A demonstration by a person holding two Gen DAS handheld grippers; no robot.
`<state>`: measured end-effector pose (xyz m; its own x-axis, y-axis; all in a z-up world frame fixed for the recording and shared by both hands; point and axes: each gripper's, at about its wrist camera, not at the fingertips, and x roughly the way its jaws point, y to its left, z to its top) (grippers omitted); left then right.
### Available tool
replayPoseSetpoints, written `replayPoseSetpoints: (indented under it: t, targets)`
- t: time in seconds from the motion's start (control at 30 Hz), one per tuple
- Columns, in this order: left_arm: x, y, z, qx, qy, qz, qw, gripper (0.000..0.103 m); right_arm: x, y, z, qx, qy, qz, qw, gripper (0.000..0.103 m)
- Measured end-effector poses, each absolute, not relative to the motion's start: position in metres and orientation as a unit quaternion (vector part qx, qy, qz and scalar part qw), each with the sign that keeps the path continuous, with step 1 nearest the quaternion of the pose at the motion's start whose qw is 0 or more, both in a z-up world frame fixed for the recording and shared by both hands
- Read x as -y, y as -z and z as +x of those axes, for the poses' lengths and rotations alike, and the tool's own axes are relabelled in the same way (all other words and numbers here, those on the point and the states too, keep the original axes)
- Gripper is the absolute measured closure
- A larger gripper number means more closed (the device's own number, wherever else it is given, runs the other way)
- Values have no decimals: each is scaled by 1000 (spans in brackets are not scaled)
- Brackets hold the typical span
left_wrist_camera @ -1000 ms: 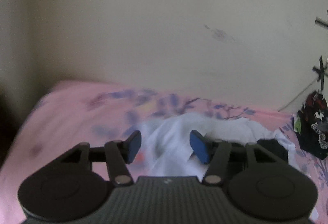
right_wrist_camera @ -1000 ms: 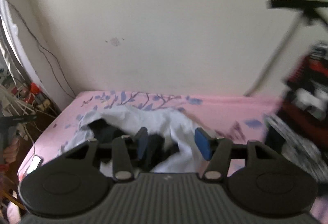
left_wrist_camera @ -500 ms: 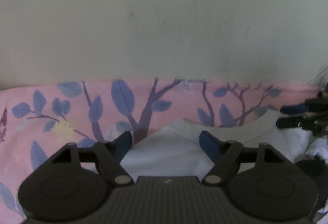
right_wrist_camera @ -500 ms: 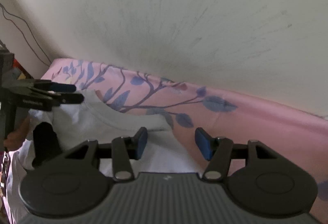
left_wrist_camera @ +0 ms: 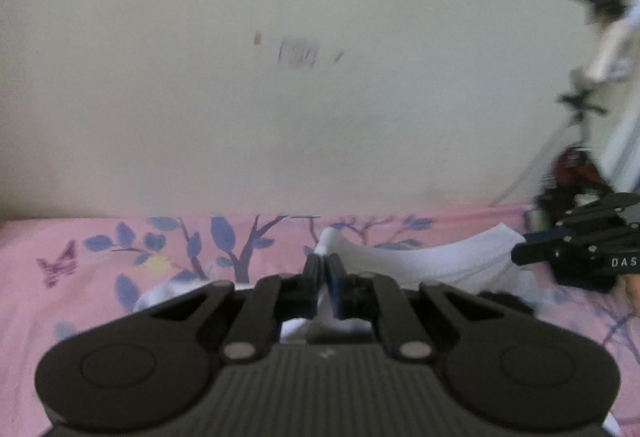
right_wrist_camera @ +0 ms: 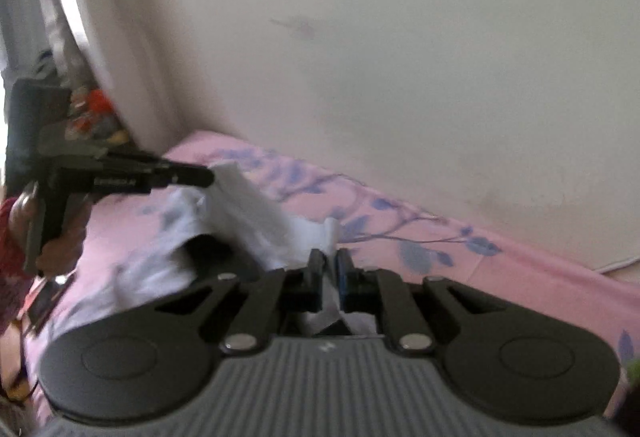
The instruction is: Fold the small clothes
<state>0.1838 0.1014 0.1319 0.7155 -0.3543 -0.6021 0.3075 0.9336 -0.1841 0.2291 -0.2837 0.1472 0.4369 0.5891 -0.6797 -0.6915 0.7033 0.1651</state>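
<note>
Grippers left [left_wrist_camera: 324, 277], right [right_wrist_camera: 330, 277] clamp white garment [left_wrist_camera: 420, 261] edge.

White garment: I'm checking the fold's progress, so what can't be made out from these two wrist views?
- White garment: left wrist view, lower part hidden behind the left gripper.
- Same garment: right wrist view, blurred, near part hidden by the right gripper.
- Dark item under it: identity unclear.
- Far-right clutter: blurred.

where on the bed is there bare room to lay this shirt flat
Bare pink sheet lies left of the white shirt, out from the wall. In the right wrist view, open sheet also runs right of the right gripper. It is crowded between that and the left gripper, and by the dark clutter.
</note>
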Motion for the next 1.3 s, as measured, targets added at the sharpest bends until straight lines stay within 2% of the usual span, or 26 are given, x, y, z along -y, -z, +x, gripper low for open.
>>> replayPoseSetpoints:
  t: [0.17, 0.37, 0.57, 0.6, 0.67, 0.7, 0.73, 0.77, 0.8, 0.83, 0.9, 0.93, 0.97, 1.07, 1.1, 1.13, 1.17, 1.2, 1.23, 1.3]
  targets:
    - [-129, -136, 64, -297, 169, -54, 938, 99, 293, -156, 125, -359, -404, -86, 837, 101]
    - [-157, -100, -55, -296, 146, -94, 939, 101, 315, -111, 26, -382, -389, -60, 836, 101]
    - [-170, -55, -88, -340, 134, -139, 921, 98, 332, -50, -27, -401, -323, -3, 857, 101]
    - [-175, -56, -87, -338, 122, -139, 923, 95, 339, -44, -29, -405, -313, 20, 859, 101]
    - [-189, -62, -78, -330, 89, -143, 929, 72, 348, -37, -35, -398, -302, 56, 864, 99]
    - [-197, -66, -70, -324, 70, -147, 932, 43, 352, -38, -38, -393, -304, 71, 865, 97]
    - [-206, -68, -63, -318, 53, -156, 934, 29, 356, -42, -41, -385, -308, 86, 865, 80]
    - [-214, -70, -55, -313, 46, -167, 934, 28, 363, -48, -46, -371, -305, 102, 871, 60]
    - [-221, -71, -46, -313, 46, -178, 932, 26, 372, -56, -52, -347, -299, 121, 881, 51]
    - [-227, -71, -36, -316, 49, -192, 928, 22, 381, -63, -56, -323, -290, 138, 890, 44]
    - [-236, -67, -16, -322, 54, -219, 920, 16, 397, -78, -58, -283, -253, 172, 909, 44]
    - [-238, -63, -7, -327, 52, -228, 915, 16, 404, -84, -56, -265, -227, 187, 918, 38]
    - [-238, -58, 2, -335, 50, -236, 911, 16, 409, -89, -50, -253, -199, 198, 926, 28]
    - [-234, -43, 18, -356, 50, -252, 898, 23, 409, -93, -23, -255, -165, 208, 930, 26]
    - [-230, -40, 20, -363, 49, -251, 896, 43, 403, -90, -12, -264, -160, 205, 929, 26]
    - [-224, -38, 21, -370, 54, -247, 894, 74, 396, -85, 0, -281, -149, 198, 927, 27]
    - [-219, -37, 20, -379, 62, -243, 891, 88, 394, -78, 7, -298, -140, 192, 924, 38]
    - [-213, -38, 18, -384, 66, -242, 888, 92, 391, -72, 14, -317, -130, 191, 920, 52]
    - [-212, -41, 12, -381, 66, -243, 890, 93, 392, -68, 16, -327, -122, 199, 916, 93]
    - [-214, -54, -6, -368, 74, -245, 894, 94, 399, -65, 5, -312, -113, 230, 915, 94]
